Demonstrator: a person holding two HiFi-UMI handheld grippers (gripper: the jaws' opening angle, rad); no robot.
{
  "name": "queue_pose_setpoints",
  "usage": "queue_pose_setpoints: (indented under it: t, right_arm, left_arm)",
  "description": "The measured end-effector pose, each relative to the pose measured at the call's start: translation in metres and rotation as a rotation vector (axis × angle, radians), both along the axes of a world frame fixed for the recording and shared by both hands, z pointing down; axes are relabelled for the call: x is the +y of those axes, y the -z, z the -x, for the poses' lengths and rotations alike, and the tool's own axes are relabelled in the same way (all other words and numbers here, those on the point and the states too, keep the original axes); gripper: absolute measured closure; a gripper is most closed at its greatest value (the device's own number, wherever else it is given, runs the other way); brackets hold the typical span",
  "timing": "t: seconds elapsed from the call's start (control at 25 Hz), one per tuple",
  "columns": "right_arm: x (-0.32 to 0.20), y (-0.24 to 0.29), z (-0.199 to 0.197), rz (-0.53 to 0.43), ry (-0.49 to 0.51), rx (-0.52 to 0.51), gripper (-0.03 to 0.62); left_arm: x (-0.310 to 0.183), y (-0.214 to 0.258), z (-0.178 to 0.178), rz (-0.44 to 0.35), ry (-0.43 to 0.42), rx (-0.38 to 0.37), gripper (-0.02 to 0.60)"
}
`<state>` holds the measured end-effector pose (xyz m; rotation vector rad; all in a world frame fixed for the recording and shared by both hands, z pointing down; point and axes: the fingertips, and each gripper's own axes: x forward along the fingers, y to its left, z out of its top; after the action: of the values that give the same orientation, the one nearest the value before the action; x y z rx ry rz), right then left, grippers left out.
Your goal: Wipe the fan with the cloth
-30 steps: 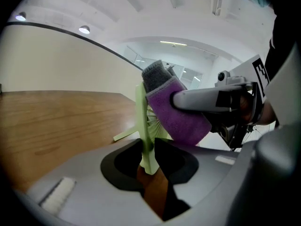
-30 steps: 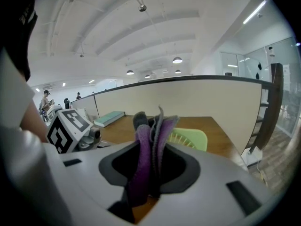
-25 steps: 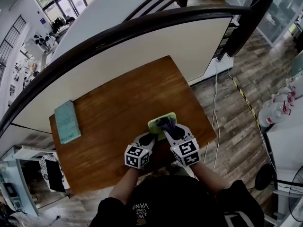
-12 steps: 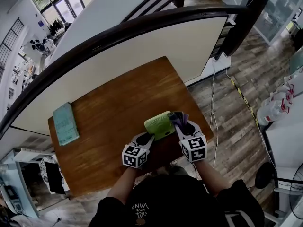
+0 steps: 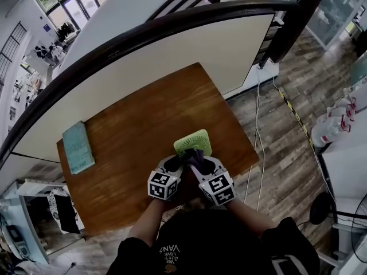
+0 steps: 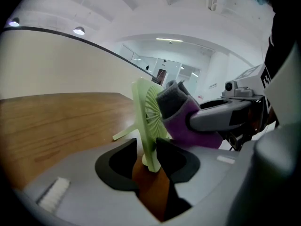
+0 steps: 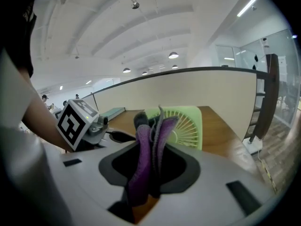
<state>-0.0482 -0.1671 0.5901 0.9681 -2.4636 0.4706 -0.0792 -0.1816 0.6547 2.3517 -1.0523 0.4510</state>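
Observation:
A light green fan [image 5: 192,142] stands on edge on the wooden table [image 5: 132,130], propped by its stand near the front right. My left gripper [image 5: 176,164] is at the fan's near-left lower corner. Its jaws have just been opening, and in the left gripper view [image 6: 146,142] the fan's lower rim [image 6: 143,121] stands between them with a gap on the left side. My right gripper [image 5: 198,160] is shut on a purple and grey cloth [image 5: 196,154]. It holds the cloth [image 7: 143,159] against the fan's grille [image 7: 186,126]; the cloth [image 6: 181,112] also shows pressed on the fan's right face.
A teal notebook [image 5: 77,146] lies at the table's left end. A dark curved railing [image 5: 143,39] with a white panel runs behind the table. The table's right corner [image 5: 252,162] is close to the fan, with cables [image 5: 261,125] on the floor beyond.
The right gripper swung the cloth out to the fan's right edge, then back left onto its near face. The fan turned a little. The left gripper stayed at the fan's lower corner.

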Motion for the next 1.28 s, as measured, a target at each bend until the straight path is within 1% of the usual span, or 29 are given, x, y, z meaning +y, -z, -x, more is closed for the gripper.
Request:
queue_pose_setpoints:
  t: [0.08,0.16,0.36,0.56,0.84,0.96,1.08,1.16,1.2,1.28]
  right_arm:
    - [-0.001,-0.004,0.007,-0.003,0.018,0.01,0.477]
    - [-0.006,-0.004,0.01,-0.012,0.021,0.019,0.477]
    - [-0.016,-0.011,-0.002,-0.003,-0.007,0.041,0.477]
    - [-0.024,-0.015,-0.031,0.012,-0.085,0.042,0.477]
    - [-0.043,-0.028,-0.088,0.033,-0.257,0.071,0.477]
    - [-0.046,-0.031,-0.099,0.042,-0.292,0.073,0.477]
    - [-0.043,-0.03,-0.099,0.037,-0.309,0.064,0.477]
    - [-0.035,-0.027,-0.095,0.034,-0.31,0.052,0.477]
    - [-0.03,-0.025,-0.09,0.033,-0.299,0.046,0.477]
    - [-0.017,-0.024,-0.076,0.037,-0.251,0.038,0.477]
  left_arm:
    - [0.0,0.0,-0.001,-0.006,-0.006,-0.006,0.467]
    - [0.0,0.0,-0.001,-0.006,-0.004,-0.004,0.485]
    - [0.0,0.0,0.001,0.002,-0.003,0.006,0.488]
    - [-0.001,0.0,0.0,0.005,-0.003,0.012,0.491]
    - [-0.001,0.0,0.001,0.009,-0.002,0.011,0.492]
    - [-0.001,0.0,0.001,0.017,0.003,0.014,0.491]
    - [-0.001,0.0,0.001,0.035,0.02,0.035,0.488]
    - [0.0,0.005,0.003,0.038,0.04,0.066,0.43]
    - [-0.001,0.009,0.005,0.031,0.05,0.079,0.412]
    - [-0.005,0.022,0.009,0.0,0.066,0.097,0.399]
